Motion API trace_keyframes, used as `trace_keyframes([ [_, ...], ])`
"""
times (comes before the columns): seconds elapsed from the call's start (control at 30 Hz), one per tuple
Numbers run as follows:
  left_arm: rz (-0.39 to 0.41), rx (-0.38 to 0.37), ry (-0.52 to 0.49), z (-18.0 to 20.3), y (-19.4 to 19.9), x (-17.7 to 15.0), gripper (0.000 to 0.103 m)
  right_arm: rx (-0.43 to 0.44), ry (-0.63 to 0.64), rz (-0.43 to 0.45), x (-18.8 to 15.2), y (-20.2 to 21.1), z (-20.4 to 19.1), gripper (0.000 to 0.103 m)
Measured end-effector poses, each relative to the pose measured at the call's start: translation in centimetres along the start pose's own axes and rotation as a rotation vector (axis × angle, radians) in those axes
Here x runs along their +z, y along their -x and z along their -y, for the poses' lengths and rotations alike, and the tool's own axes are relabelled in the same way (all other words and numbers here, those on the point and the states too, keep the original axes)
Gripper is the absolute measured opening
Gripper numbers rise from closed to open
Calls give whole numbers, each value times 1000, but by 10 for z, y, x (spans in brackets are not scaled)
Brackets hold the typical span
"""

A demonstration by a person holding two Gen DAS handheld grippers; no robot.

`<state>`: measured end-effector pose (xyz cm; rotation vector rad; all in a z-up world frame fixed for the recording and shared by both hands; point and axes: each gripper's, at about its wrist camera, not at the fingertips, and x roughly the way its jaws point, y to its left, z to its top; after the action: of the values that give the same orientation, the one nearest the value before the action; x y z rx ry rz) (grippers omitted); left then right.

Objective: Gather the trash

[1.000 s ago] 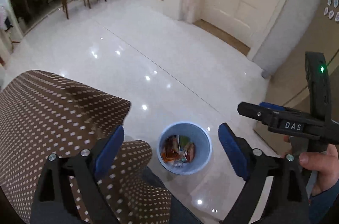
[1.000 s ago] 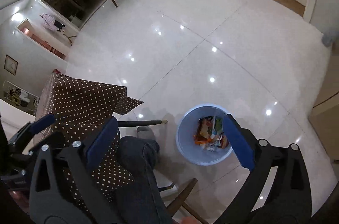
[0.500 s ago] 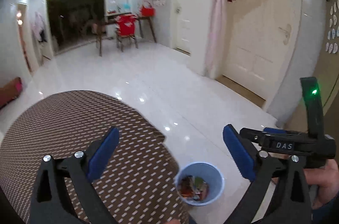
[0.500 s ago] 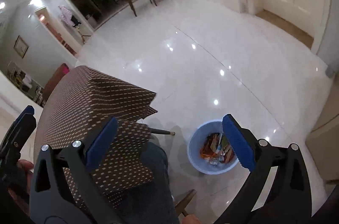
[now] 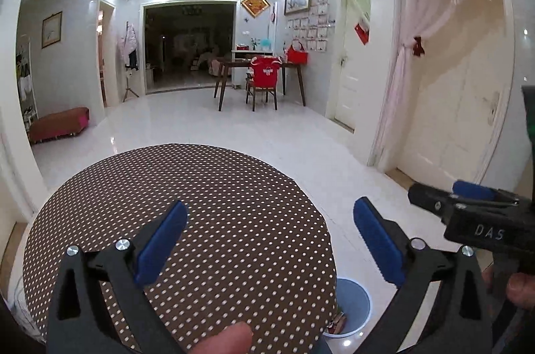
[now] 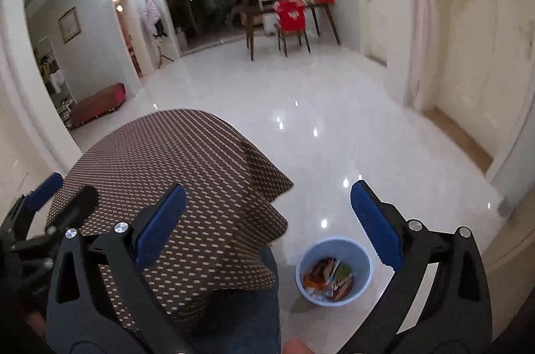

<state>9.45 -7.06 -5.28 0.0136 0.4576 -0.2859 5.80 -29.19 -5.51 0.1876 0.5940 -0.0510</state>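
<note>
Wrappers [image 6: 329,282] already lie in the blue bin [image 6: 364,257] on the floor, right of the bench [image 5: 207,206], whose dotted cloth shows no trash. Both the left gripper [image 5: 267,220] and right gripper [image 6: 265,203] hover with fingers wide and empty, so collection looks essentially done.

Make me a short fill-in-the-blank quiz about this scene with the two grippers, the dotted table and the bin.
1. The bin on the floor is coloured ____.
2. The tablecloth is brown with white ____.
3. Both the left gripper and the right gripper are ____ and hold nothing.
4. The wrappers lie inside the ____.

Missing words: blue; dots; open; bin
</note>
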Motion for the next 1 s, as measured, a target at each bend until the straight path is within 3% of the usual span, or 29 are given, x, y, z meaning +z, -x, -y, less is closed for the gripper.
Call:
trace_keyframes([
  [0.43,126,56,69,-31,76,16,98,-34,102,223,5,68,-60,97],
  [1.0,166,95,82,-39,104,16,98,-42,122,268,-3,81,-75,97],
])
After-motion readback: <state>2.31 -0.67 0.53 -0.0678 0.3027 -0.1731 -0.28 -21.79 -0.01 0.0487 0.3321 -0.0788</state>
